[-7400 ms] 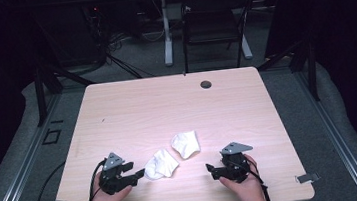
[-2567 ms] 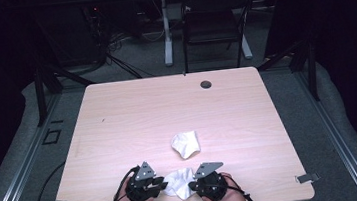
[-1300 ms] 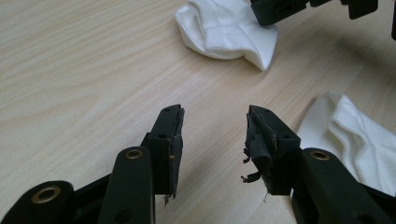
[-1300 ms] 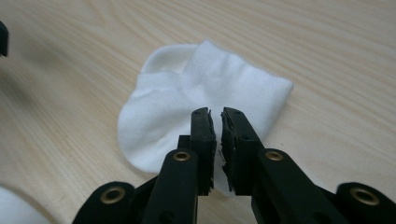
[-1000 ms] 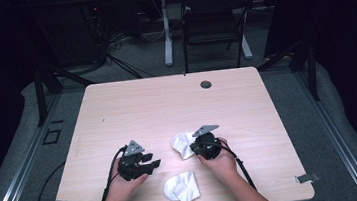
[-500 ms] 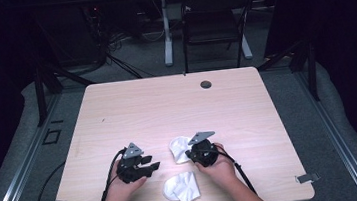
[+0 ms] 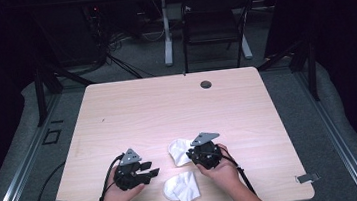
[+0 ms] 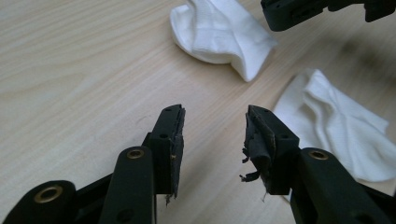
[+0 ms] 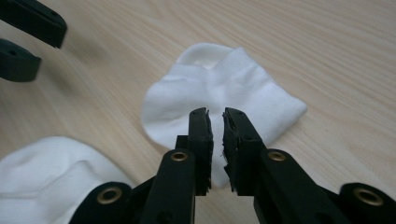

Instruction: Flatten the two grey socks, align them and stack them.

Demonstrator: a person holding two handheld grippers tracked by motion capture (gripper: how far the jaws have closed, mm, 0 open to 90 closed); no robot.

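My right tongs (image 9: 215, 116) have just been opening a little, with nothing between the jaws, above the far sock (image 7: 177, 150). My left tongs (image 7: 150, 174) stand open and empty, at 9 o'clock from the near sock (image 7: 181, 188) (already placed, I think). The far sock remains to be taken. Both socks lie on the bare table (image 7: 167, 106), in no container.

right gripper (image 7: 192, 154) fingers hide part of the far sock (image 7: 178, 151).
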